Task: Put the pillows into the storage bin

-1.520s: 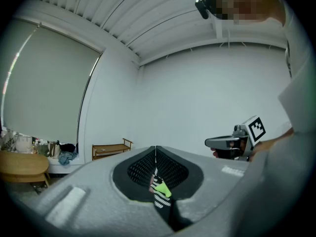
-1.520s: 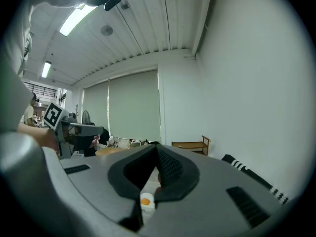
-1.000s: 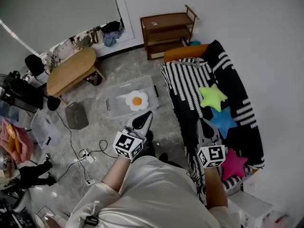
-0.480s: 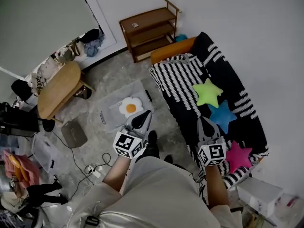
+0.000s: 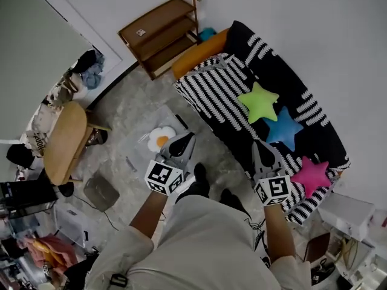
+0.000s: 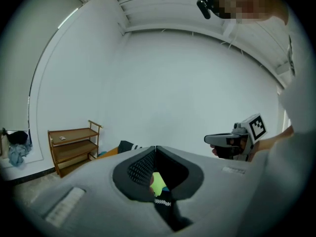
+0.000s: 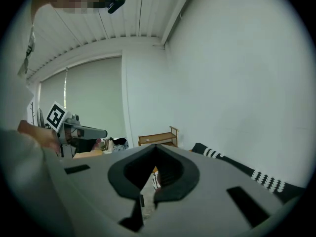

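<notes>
- Head view: a black sofa [image 5: 326,144] draped with a black-and-white striped throw is seen along the white wall, and three star-shaped plush pillows are laid on it in a row.
- A clear plastic storage bin [image 5: 166,116] is set on the grey floor, apart from the sofa. A white-and-yellow fried-egg pillow [image 5: 159,139] is seen in or on it; which of the two cannot be told.
- The green star pillow [image 5: 258,101] is placed farthest off and the blue star pillow [image 5: 283,128] in the middle. The pink star pillow [image 5: 311,177] lies just beside the right gripper.
- The right gripper [image 5: 260,151] is held out nearly level along the sofa's front edge, with its jaws pressed together on nothing.
- The left gripper [image 5: 182,144] is held forward over the floor near the bin, and its jaws are likewise pressed together and empty.
- Risk, as judged: with the jaws closed, a pillow would only be pushed and not seized. A soft star pinched by one point could also sag or slip on the way to the bin.
</notes>
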### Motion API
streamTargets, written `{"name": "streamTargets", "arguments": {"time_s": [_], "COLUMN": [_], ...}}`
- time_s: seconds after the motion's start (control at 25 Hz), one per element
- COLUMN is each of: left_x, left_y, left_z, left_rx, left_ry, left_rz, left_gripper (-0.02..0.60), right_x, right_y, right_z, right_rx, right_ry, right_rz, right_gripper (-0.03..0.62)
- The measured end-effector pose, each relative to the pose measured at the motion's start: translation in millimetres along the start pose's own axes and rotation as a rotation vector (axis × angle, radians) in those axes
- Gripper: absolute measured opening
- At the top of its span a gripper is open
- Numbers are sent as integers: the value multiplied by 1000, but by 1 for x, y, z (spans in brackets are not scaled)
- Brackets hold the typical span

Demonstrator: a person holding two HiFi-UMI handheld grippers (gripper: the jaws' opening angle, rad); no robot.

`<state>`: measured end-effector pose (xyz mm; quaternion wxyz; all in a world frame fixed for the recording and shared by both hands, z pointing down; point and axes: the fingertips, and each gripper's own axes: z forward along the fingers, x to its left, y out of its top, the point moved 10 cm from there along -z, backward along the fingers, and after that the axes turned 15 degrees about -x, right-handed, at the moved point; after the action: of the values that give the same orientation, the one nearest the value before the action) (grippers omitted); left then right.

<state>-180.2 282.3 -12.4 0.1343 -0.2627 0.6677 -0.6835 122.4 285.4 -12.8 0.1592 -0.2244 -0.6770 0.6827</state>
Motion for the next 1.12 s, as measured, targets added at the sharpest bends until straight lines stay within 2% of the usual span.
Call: {"name": "streamTargets", "arguments": {"time_s": [0.24, 0.52, 0.84, 1.12], "left_x": [25, 17, 1, -9], "left_y": [-15, -41, -64, -107], "left_z": [38, 87, 148, 202], "left_rx": [49, 94, 103, 148], "left_ry": [-87, -128, -101, -87], "left_rz": [-23, -61, -79, -98], "left_gripper": [18, 18, 18, 18], "right_x": [-10, -53, -117, -178], "right_y": [-13, -29, -47, -80], "right_z": [14, 13, 31, 54], "right_rx": [43, 83, 116, 168], "right_ry": [-80, -142, -114, -87], "right_rz": [13, 23, 47, 72], "right_gripper": [-2, -2, -2, -2]}}
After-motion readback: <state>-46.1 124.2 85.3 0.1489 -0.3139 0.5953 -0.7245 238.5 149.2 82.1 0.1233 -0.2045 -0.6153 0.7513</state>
